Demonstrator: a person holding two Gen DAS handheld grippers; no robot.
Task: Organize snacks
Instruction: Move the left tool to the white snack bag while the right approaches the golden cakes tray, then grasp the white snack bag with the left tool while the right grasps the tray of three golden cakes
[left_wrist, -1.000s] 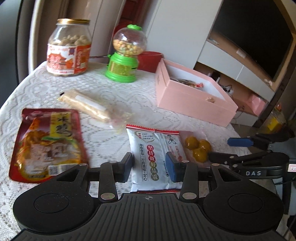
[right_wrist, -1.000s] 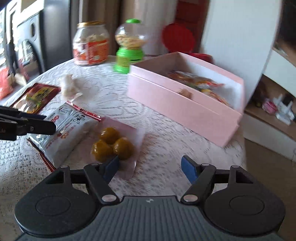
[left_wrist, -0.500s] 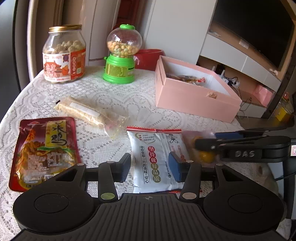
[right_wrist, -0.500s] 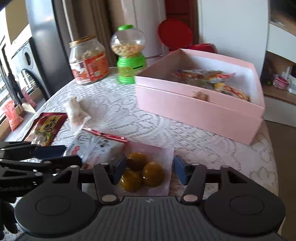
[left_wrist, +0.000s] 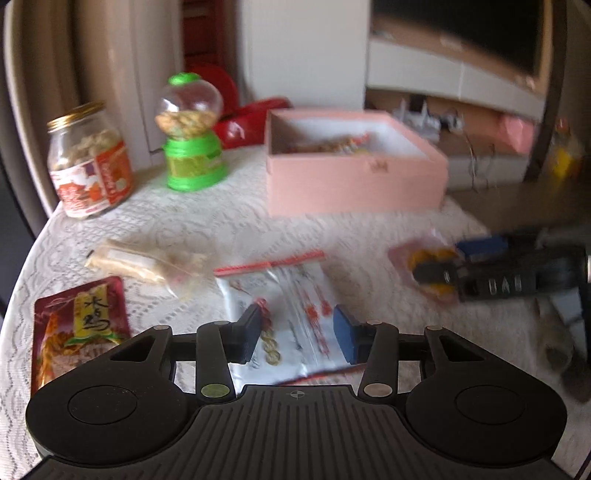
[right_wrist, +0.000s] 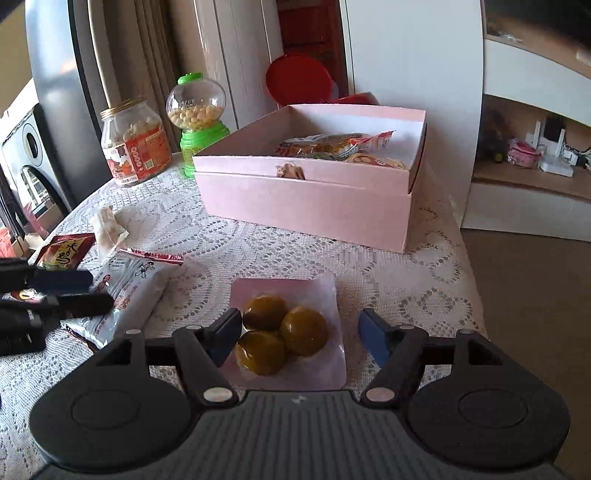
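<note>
The right gripper (right_wrist: 297, 334), fingers spreading, straddles a clear pouch (right_wrist: 286, 328) of three yellow-brown balls lying on the lace-covered surface (right_wrist: 424, 280) before one pink box (right_wrist: 306, 195). The left gripper (left_wrist: 297, 338), fingers apart, hovers over one white packet (left_wrist: 291, 314) bearing Chinese print, blurred.

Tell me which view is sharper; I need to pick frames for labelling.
Right wrist view: crisp, the pouch of three yellow-green sweets and the pink box have clean edges. Left wrist view: motion-smeared, print on the white snack packet unreadable, the right gripper streaked. Both bend straight lines near the edges.
</note>
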